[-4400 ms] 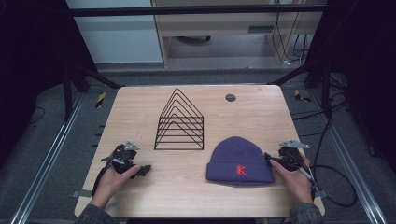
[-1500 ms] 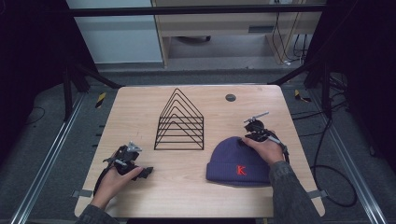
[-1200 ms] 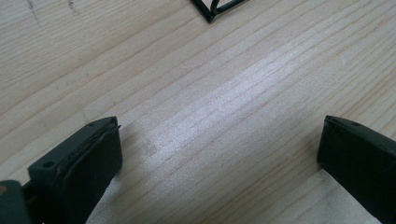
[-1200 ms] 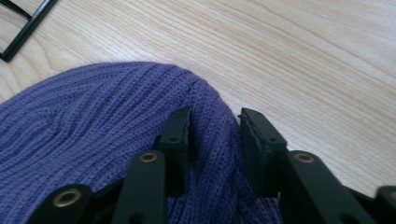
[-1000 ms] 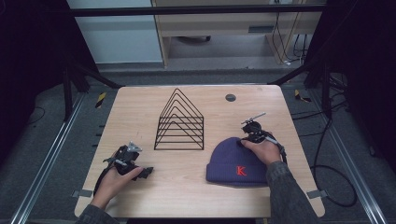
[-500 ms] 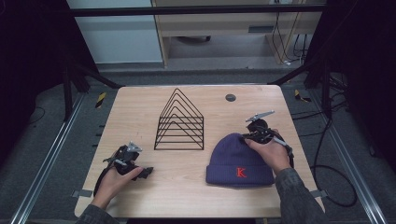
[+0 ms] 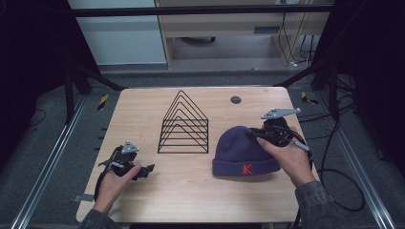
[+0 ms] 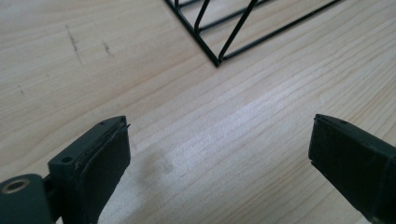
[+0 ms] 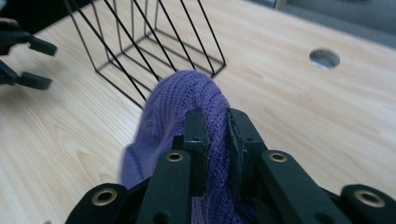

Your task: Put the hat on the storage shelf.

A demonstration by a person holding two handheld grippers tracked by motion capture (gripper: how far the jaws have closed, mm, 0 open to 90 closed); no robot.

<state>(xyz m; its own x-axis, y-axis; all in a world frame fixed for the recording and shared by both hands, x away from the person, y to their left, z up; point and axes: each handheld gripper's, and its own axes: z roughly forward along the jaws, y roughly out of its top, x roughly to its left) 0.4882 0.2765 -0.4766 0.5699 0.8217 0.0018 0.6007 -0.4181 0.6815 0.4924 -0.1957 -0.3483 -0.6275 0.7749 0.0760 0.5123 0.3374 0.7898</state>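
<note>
My right gripper has its 2 jaws closed narrow on a fold of the purple knit beanie, at the crown of the hat. The beanie lies near the right edge of the table, closer to the front edge, with its cuff and a red letter K toward me. My left gripper rests low near the front-left corner of the table, jaws wide apart and holding nothing, with 1 corner of the black wire rack just ahead of it.

I judge the step is to lift the beanie by this pinch. To do it well, I think I should keep the jaws tight and raise slowly and straight up, because knit fabric stretches and can slip out. I would also keep it away from the wire rack, which stands just beside the hat, so the yarn does not catch.

How deep the fabric sits between the jaws is hidden by the jaws themselves. I cannot tell if I hold 1 layer or both. The grey round thing near the back edge may be a hole or a cap.
</note>
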